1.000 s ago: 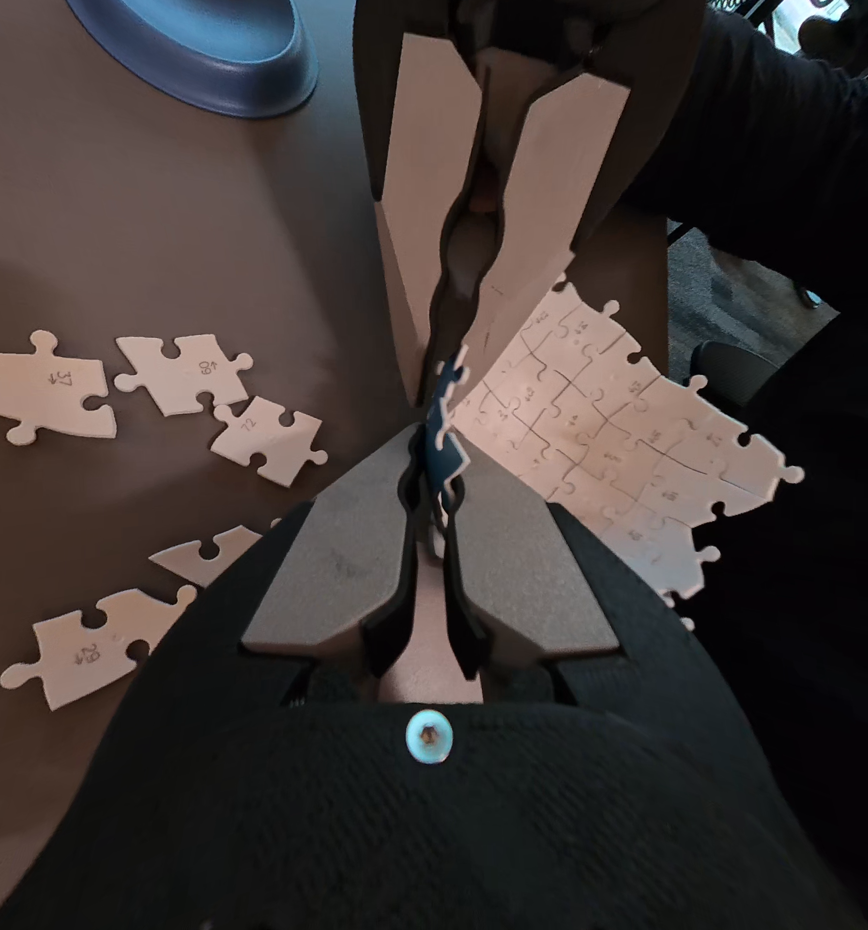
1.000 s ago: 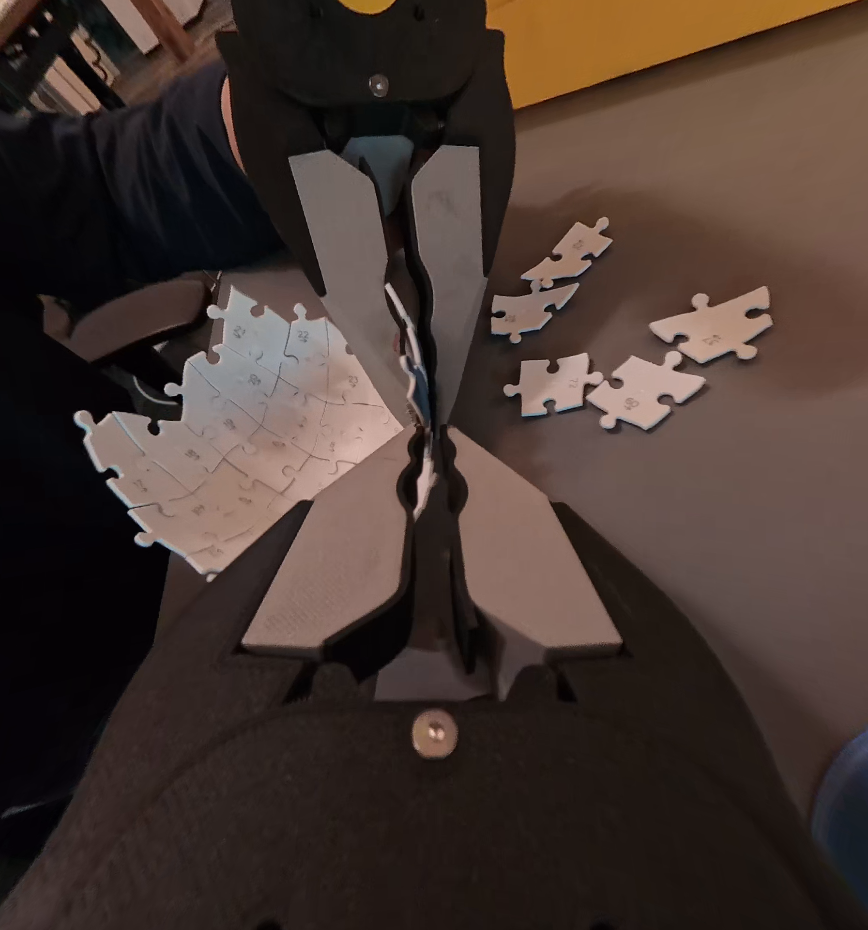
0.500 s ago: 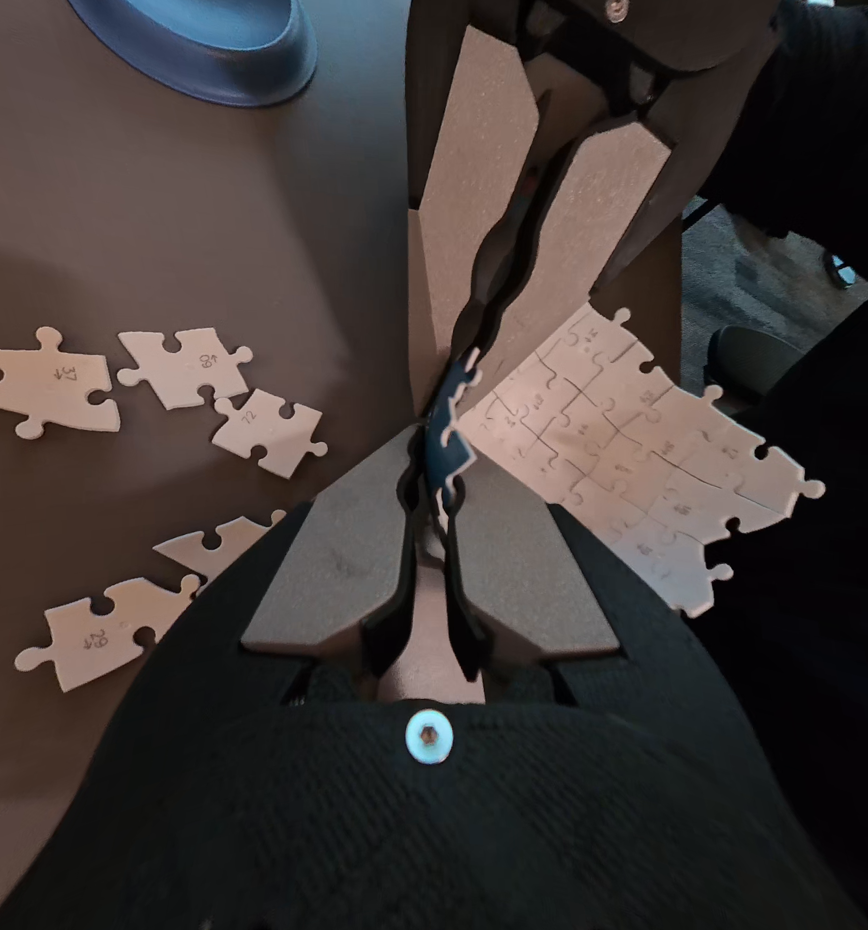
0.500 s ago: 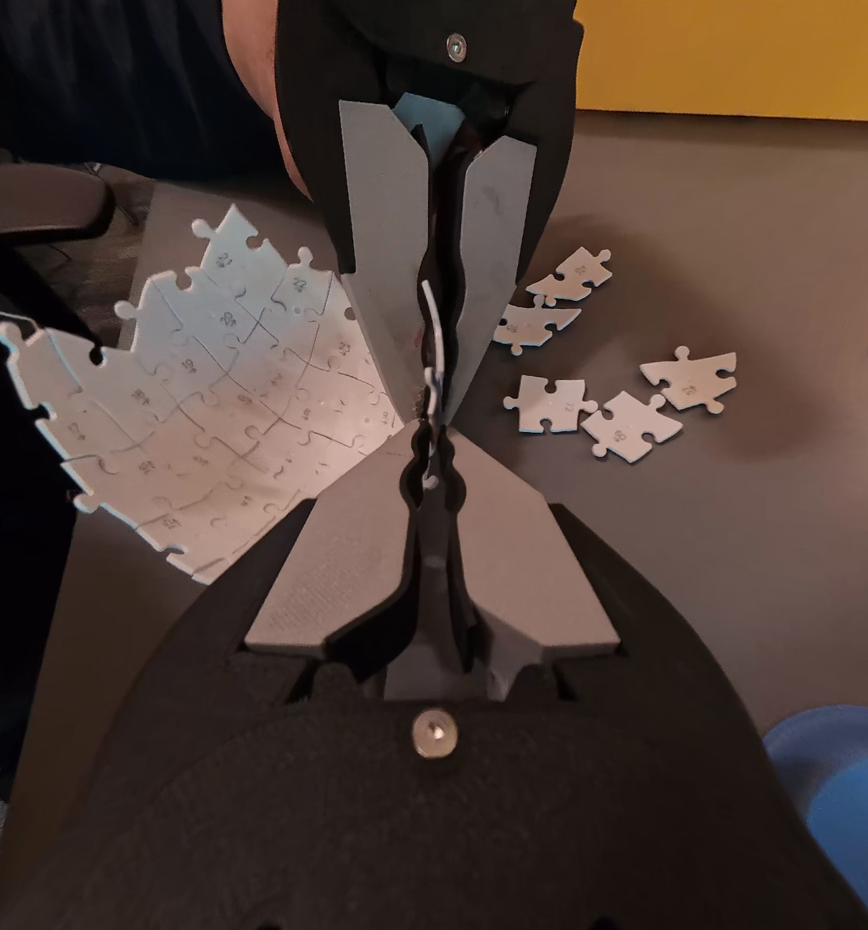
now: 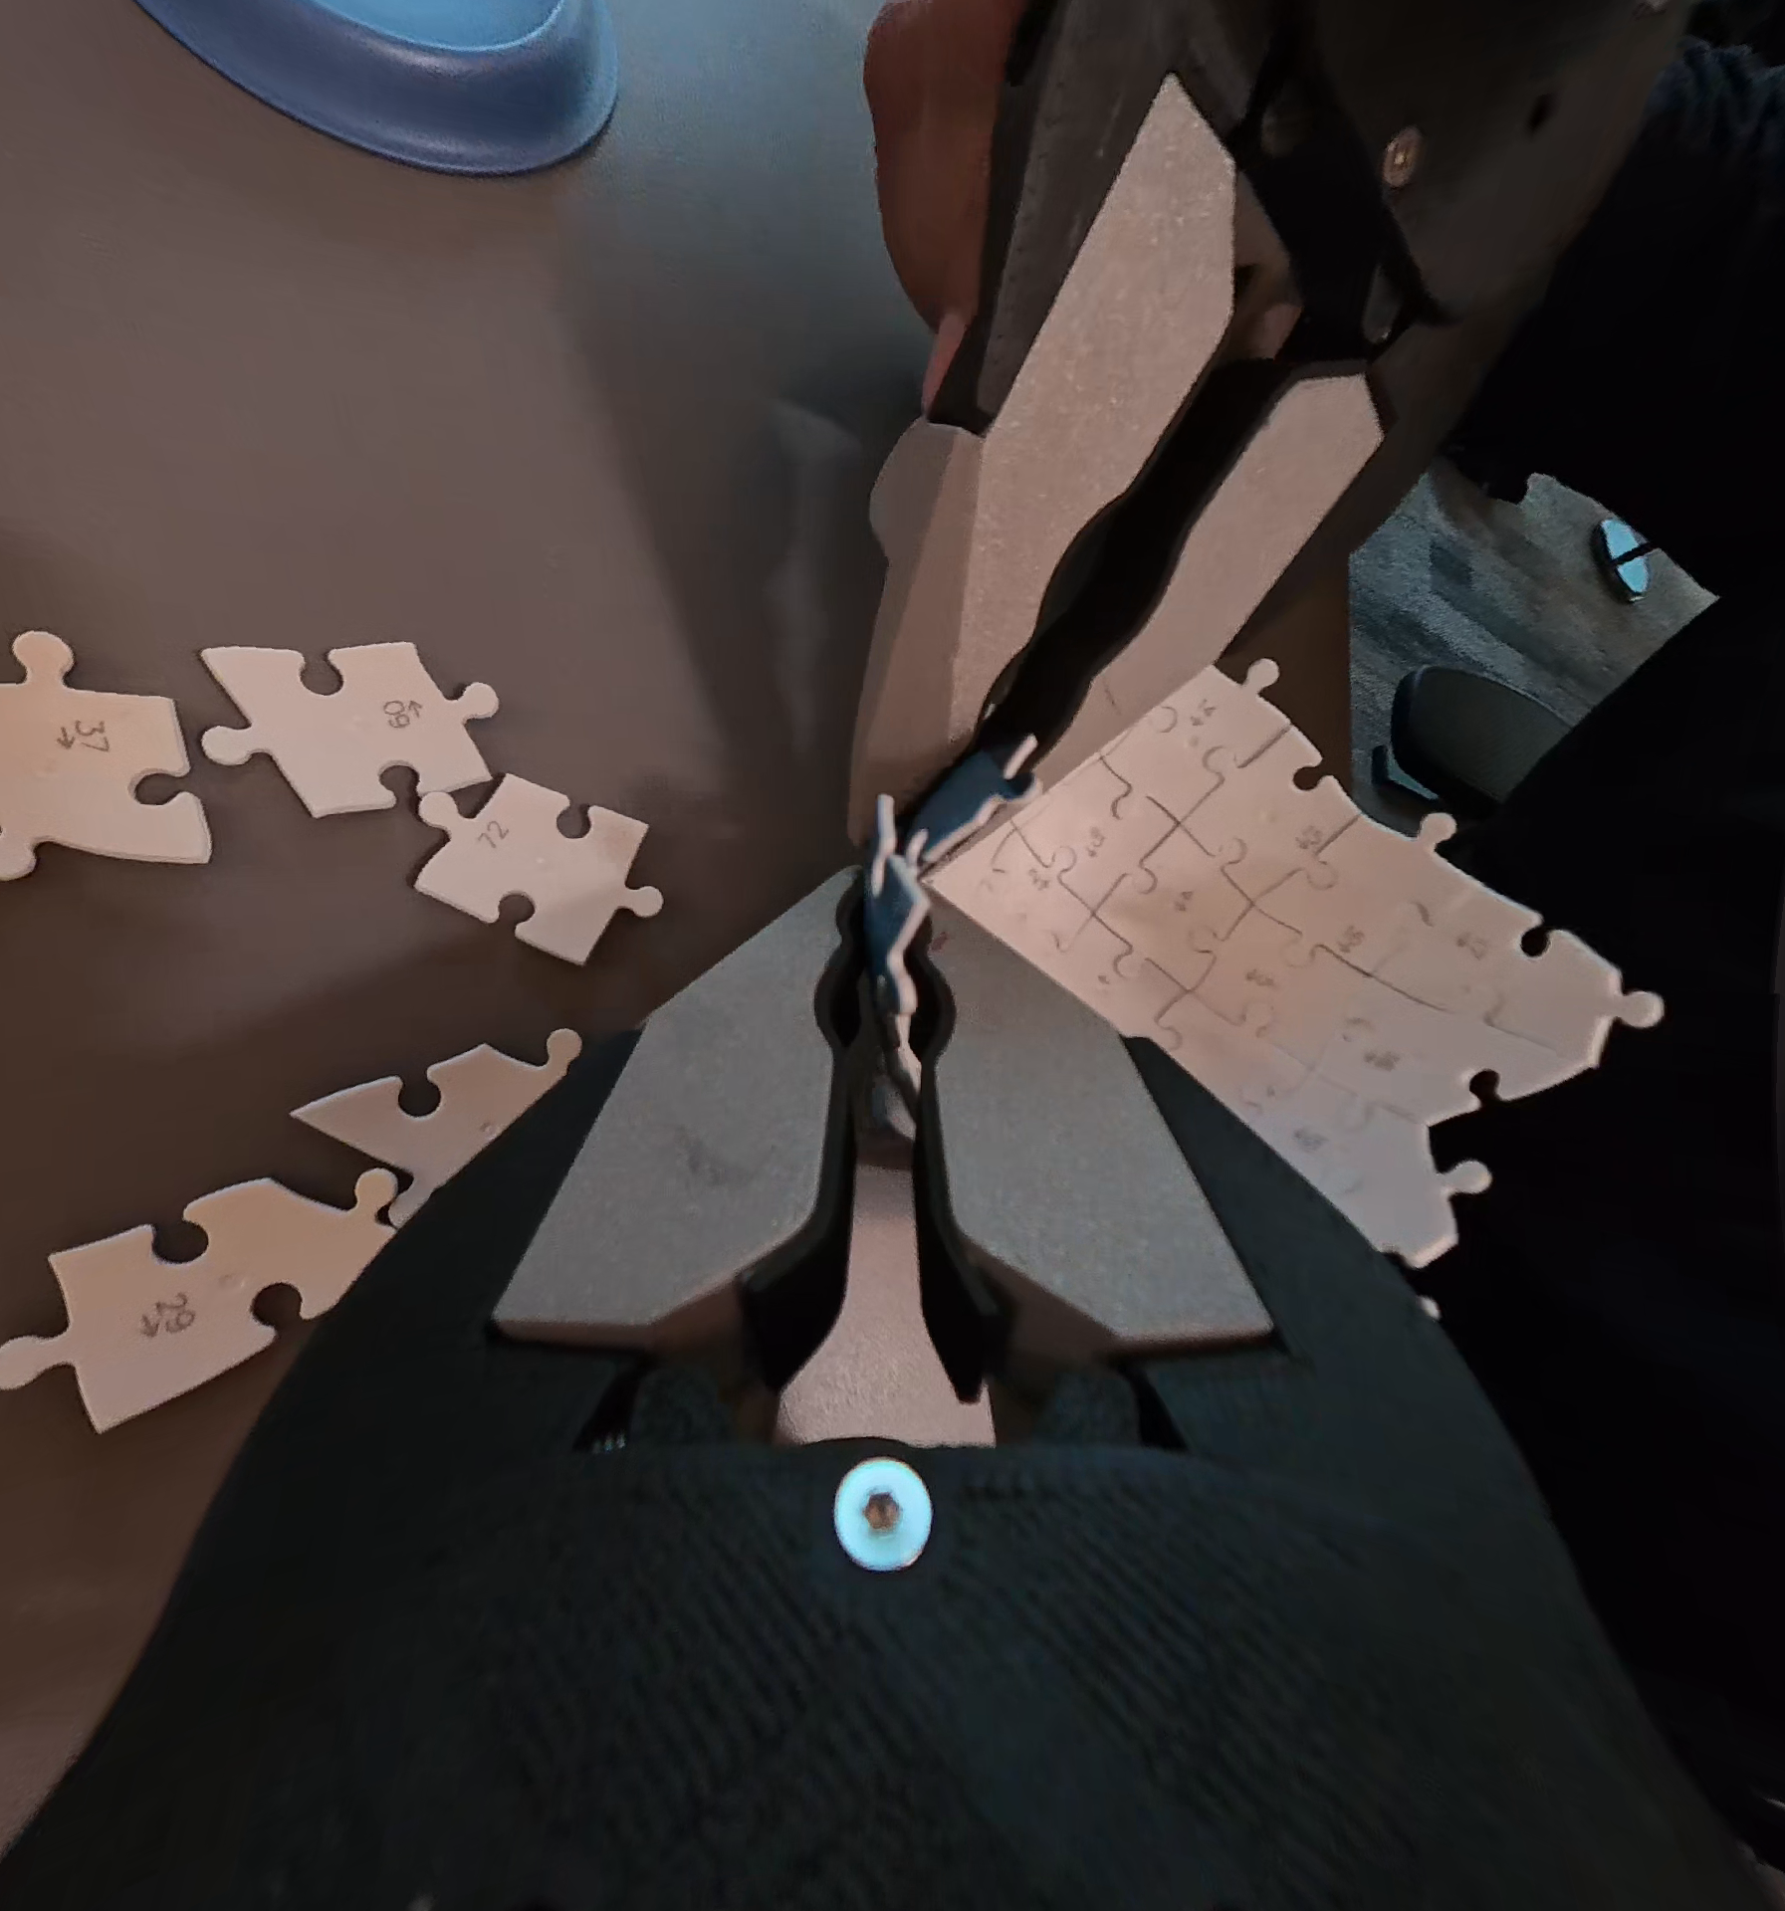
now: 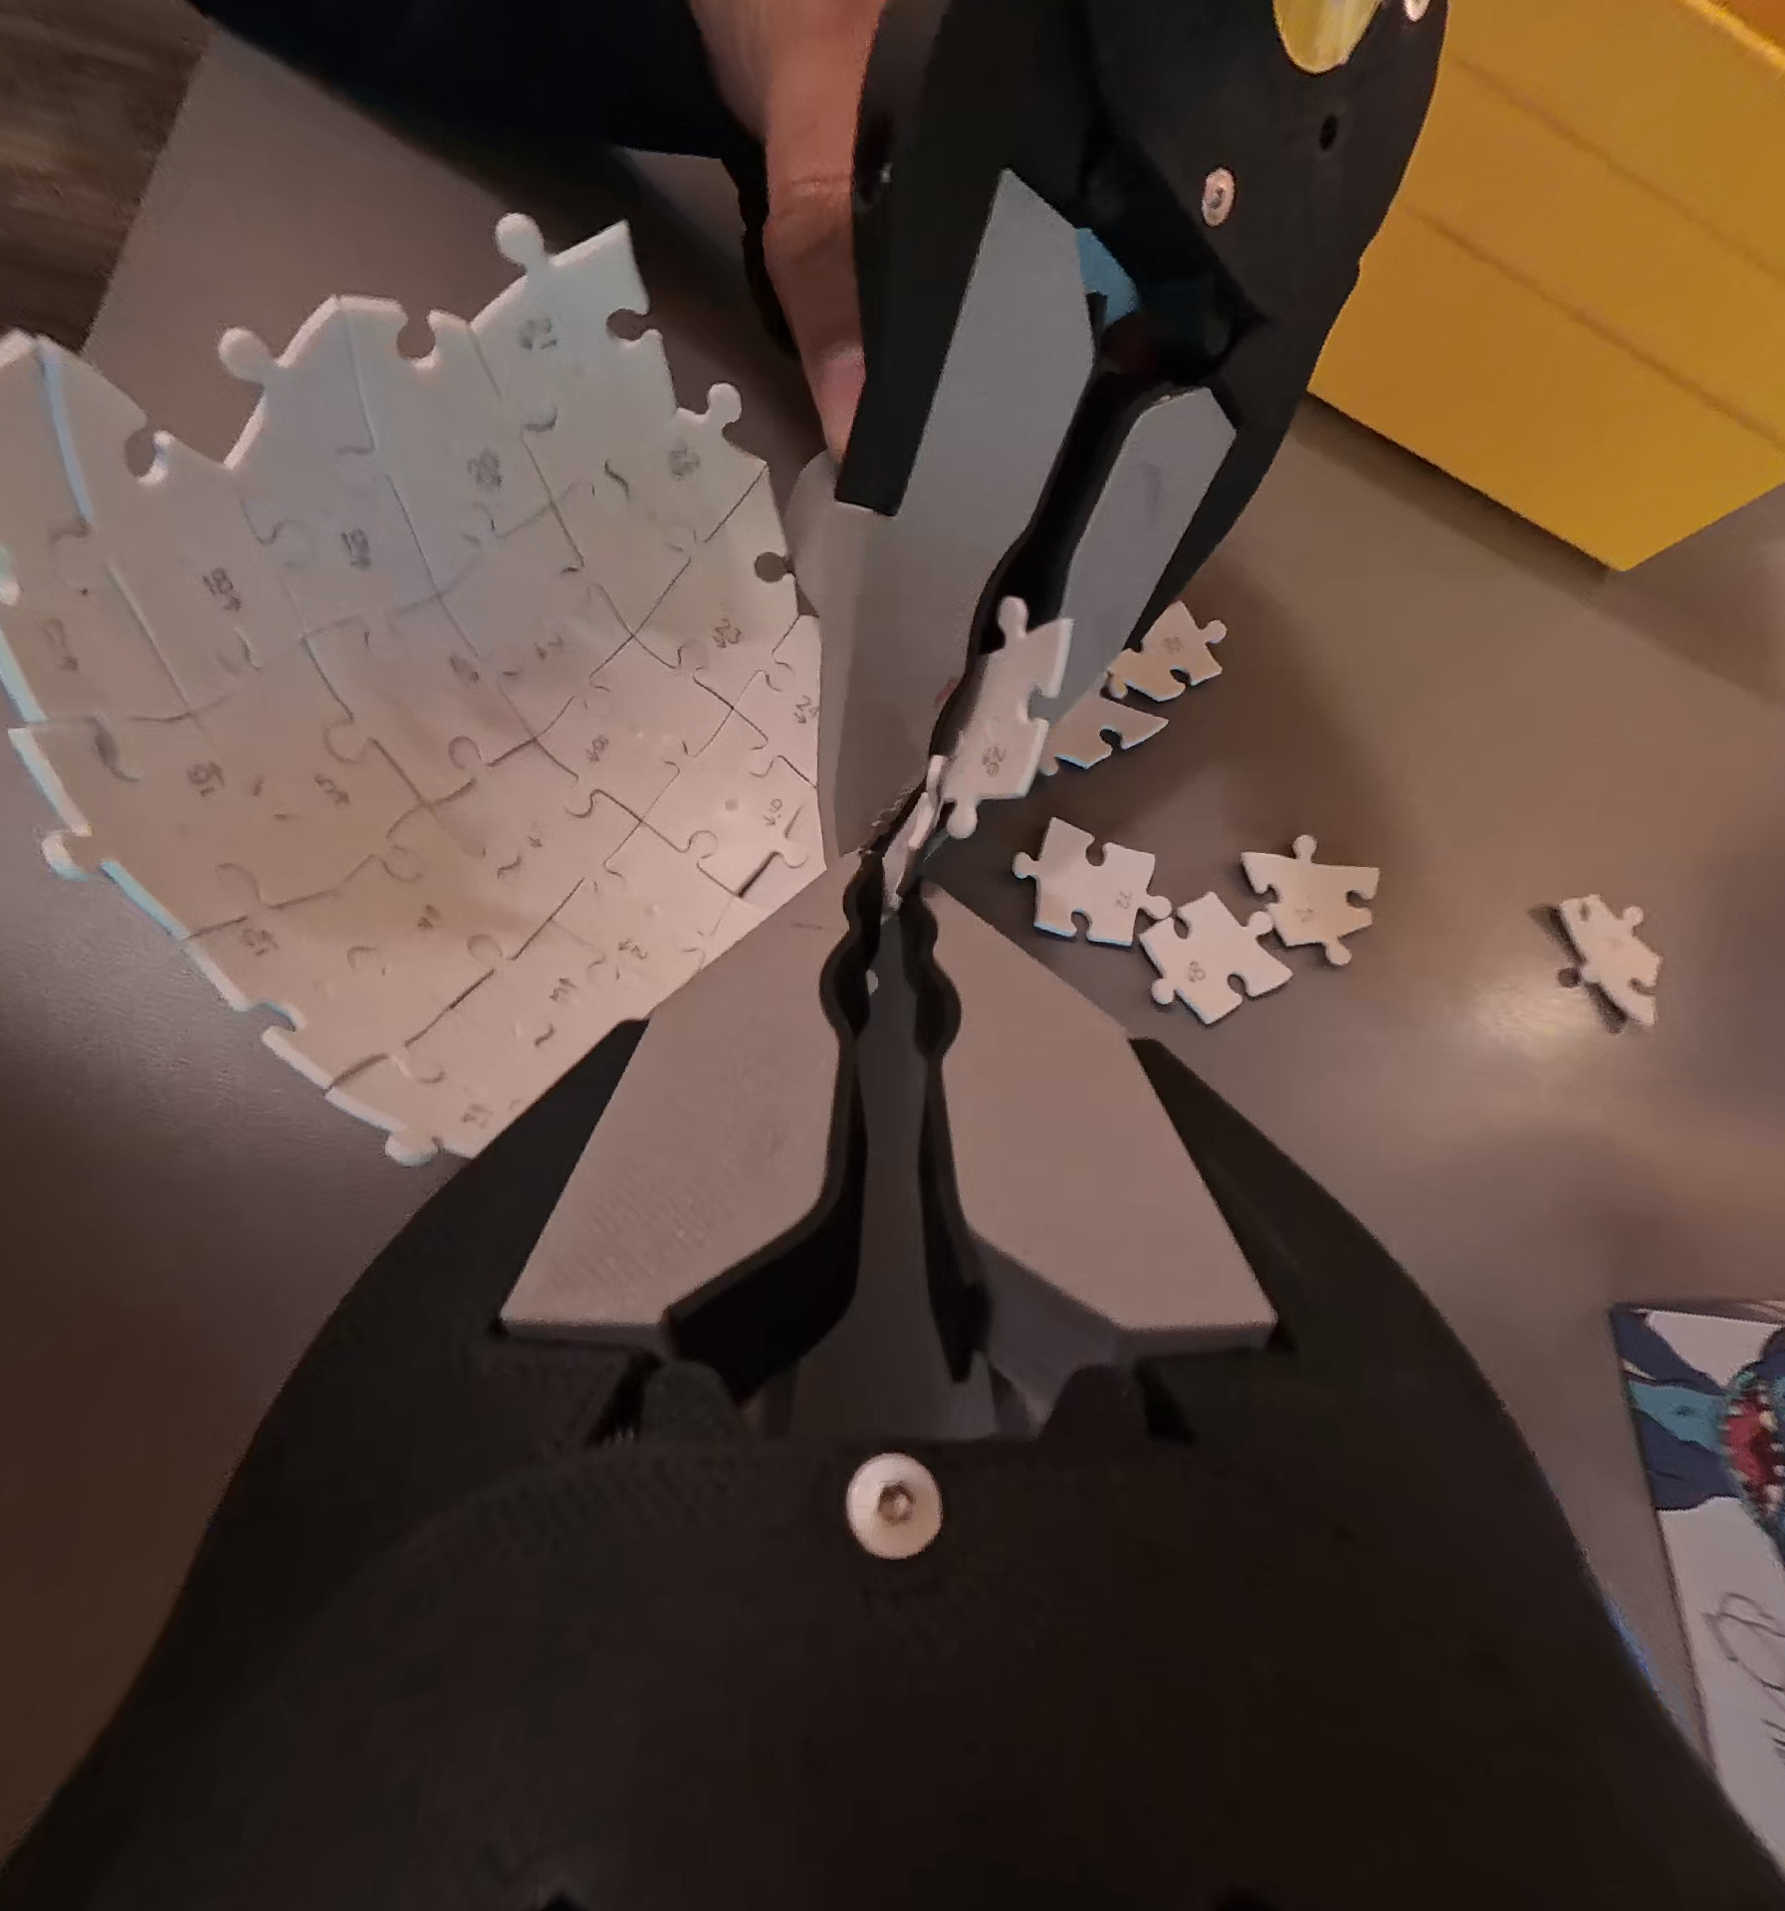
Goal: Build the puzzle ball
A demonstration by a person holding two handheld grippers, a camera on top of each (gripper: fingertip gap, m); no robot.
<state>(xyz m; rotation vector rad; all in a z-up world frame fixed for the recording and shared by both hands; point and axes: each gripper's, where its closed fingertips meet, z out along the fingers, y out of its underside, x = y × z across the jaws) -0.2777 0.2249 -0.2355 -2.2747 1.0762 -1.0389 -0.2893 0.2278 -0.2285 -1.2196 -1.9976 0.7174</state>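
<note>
Meeting tip-to-tip: left gripper (image 5: 893, 920), right gripper (image 6: 893, 889)

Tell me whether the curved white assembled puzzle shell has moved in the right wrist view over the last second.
Yes. The curved white assembled puzzle shell now spreads wider and higher in the frame, while the loose white pieces on the grey table shifted only slightly; the camera moved too.

Each hand-held gripper has a wide black body with a finely ribbed, woven-looking surface. The left gripper (image 5: 893, 931) carries a single round silver screw with a hex socket at the centre of its body, and two broad grey fingers (image 5: 702, 1158), angular and faceted, lined with black wavy-edged inner pads. The right gripper (image 6: 893, 900) matches it: black textured housing, one silver hex screw, grey wedge-shaped fingers (image 6: 681, 1169) with black scalloped inner edges. Seen from the right, the left gripper's body shows a small silver side screw and a yellow disc. The person wears a dark sleeve (image 5: 1746, 259).
</note>
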